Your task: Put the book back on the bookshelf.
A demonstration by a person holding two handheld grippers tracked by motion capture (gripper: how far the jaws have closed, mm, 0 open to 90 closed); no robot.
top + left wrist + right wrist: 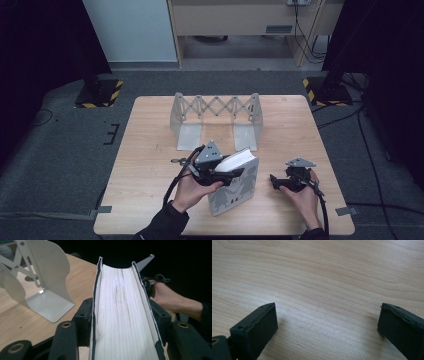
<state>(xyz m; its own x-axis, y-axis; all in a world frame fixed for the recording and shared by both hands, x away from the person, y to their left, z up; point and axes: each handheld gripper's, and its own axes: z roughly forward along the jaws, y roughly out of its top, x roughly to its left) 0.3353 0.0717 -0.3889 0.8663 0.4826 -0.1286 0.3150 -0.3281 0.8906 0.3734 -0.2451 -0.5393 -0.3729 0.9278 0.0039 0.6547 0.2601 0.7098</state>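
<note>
A thick book [234,189] with a grey cover and pale figure shapes stands tilted on the wooden table [150,150], near the front middle. Its white page edge [120,285] faces up. My left gripper [223,176] comes at it from the left and is shut on the book, one black jaw pressed against each cover in the left gripper view [122,315]. My right gripper [276,181] rests low over the table to the book's right. Its jaws stand wide open [327,322] with bare wood between them.
A grey metal expanding book rack [216,120] with scissor links and two flat feet stands behind the book, near the table's far edge; one of its end plates [47,290] is close on the left. The person's right hand [175,300] shows beyond the book.
</note>
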